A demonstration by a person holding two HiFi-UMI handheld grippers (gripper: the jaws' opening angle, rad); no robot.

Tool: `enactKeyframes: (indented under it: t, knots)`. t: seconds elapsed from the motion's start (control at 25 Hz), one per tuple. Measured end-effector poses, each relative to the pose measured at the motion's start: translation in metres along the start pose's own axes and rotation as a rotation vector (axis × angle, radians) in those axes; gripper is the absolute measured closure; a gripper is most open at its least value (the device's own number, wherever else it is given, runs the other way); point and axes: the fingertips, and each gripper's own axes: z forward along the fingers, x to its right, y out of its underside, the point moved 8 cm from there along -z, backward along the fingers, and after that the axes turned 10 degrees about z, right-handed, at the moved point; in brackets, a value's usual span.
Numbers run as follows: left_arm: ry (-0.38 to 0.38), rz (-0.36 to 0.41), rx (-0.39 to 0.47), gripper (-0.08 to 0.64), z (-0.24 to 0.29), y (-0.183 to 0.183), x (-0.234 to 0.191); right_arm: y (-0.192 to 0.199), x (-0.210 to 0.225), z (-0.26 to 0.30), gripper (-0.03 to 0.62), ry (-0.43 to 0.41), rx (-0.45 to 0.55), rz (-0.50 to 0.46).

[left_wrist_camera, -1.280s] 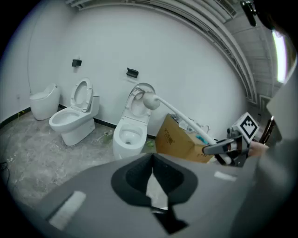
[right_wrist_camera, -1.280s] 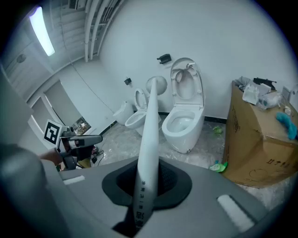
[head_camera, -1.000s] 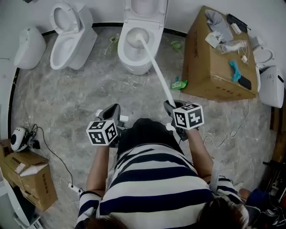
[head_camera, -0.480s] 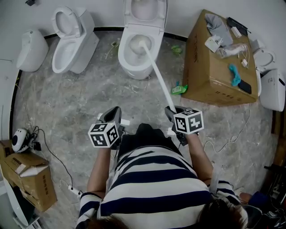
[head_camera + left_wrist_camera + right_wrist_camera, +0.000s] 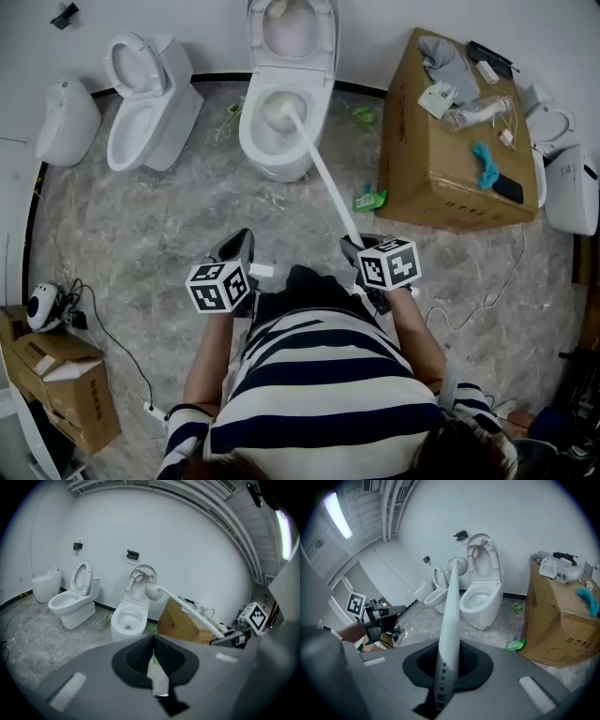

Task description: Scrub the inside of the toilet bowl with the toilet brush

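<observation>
Head view: the right gripper (image 5: 359, 248) clamps the end of the toilet brush (image 5: 319, 173), so the person stands back while its head reaches the toilet bowl (image 5: 251, 141). The left gripper (image 5: 236, 249), closed and empty, hangs idle alongside.

Head view: lit evenly and fairly brightly from above, with only soft, short shadows at the foot of the toilet (image 5: 305, 150) and beside the cardboard box (image 5: 441, 159); sharp throughout; bowed outward toward the frame edges.

Left gripper view: strongly fisheye, ringed by black vignette in the corners; washed pale across the white wall; flared by a ceiling light strip (image 5: 282, 527) at upper right; blurred in the grey foreground along the bottom.

Right gripper view: equally curved and dark-cornered; brightened by a ceiling light strip (image 5: 338, 515) at upper left; soft and out of focus in the near foreground, crisp farther off.
</observation>
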Motion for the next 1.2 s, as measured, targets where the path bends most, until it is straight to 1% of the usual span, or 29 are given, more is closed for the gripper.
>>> enactKeyframes:
  t: [0.32, 0.52, 0.76, 0.96, 1.2]
  knots:
    - [0.014, 0.018, 0.013, 0.56, 0.03, -0.013, 0.028, 0.002, 0.023, 0.0, 0.558, -0.024, -0.035, -0.018]
    - [0.01, 0.015, 0.027, 0.56, 0.033, -0.014, 0.03, 0.004, 0.027, 0.007, 0.56, -0.031, -0.052, -0.014]
    - [-0.015, -0.02, 0.008, 0.56, 0.03, -0.009, 0.014, 0.001, 0.024, 0.014, 0.558, -0.027, -0.076, -0.003]
    - [-0.009, -0.034, -0.001, 0.56, 0.038, -0.009, -0.001, -0.004, 0.024, 0.027, 0.558, -0.017, -0.09, 0.008]
    - [0.013, -0.039, -0.015, 0.56, 0.062, -0.024, -0.028, -0.032, 0.021, 0.05, 0.56, 0.001, -0.1, 0.033]
